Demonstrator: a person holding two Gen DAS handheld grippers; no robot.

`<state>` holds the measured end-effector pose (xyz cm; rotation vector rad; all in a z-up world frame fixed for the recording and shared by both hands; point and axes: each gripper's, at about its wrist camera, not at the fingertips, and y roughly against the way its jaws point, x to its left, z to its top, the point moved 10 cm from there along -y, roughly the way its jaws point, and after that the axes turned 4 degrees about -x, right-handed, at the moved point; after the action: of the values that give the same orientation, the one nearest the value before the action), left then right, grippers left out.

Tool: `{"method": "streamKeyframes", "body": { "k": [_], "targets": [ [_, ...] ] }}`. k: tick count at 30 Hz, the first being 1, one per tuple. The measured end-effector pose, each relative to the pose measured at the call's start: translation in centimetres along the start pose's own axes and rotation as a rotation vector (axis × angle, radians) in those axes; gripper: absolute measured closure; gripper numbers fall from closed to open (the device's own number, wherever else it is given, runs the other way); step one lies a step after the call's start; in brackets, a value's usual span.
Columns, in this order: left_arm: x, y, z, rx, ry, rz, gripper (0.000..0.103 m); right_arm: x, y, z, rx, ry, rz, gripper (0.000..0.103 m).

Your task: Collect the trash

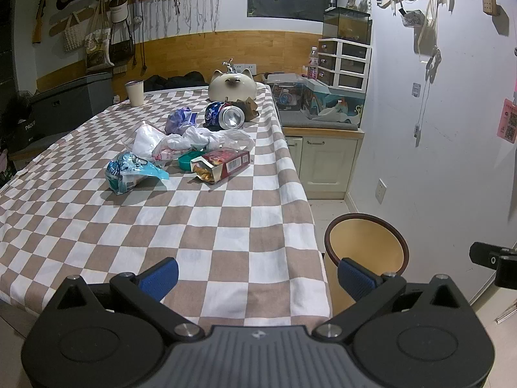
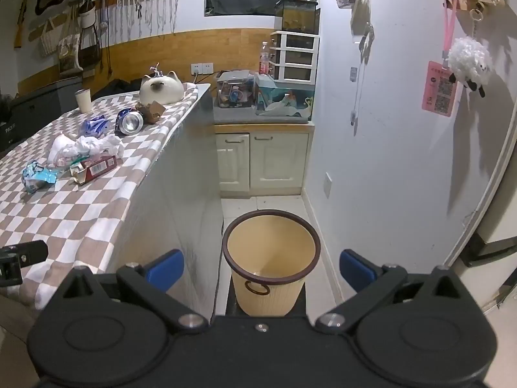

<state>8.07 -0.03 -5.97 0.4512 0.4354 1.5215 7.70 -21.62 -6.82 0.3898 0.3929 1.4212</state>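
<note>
Nothing collected yet: both the left gripper [image 1: 257,274] and right gripper [image 2: 261,266] hold jaws spread, empty. Next, reach toward twelve o'clock for the snack box [image 1: 223,164]; the bin [image 2: 271,249] waits.

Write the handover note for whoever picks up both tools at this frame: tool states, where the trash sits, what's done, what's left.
Left tool: open, empty, above the near end of the checkered table.
Right tool: open, empty, hanging over the yellow bin on the floor beside the table.
Trash, all on the table toward its far end: crushed can, red snack box, white plastic bags, light blue wrapper, purple wrapper, torn brown cardboard.
Done: nothing visible; the part of the bin that shows looks empty.
Left: carry every piece to the bin. The cat-shaped ceramic and the cup look like keepers.
</note>
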Motion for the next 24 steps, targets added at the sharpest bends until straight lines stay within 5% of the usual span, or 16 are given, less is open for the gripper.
{"method": "streamKeyframes", "body": {
  "k": [24],
  "targets": [
    [-0.01,0.00,0.01,-0.002,0.001,-0.002,0.000,-0.28,0.04,0.12,0.000,0.003,-0.002,0.000]
  ]
}}
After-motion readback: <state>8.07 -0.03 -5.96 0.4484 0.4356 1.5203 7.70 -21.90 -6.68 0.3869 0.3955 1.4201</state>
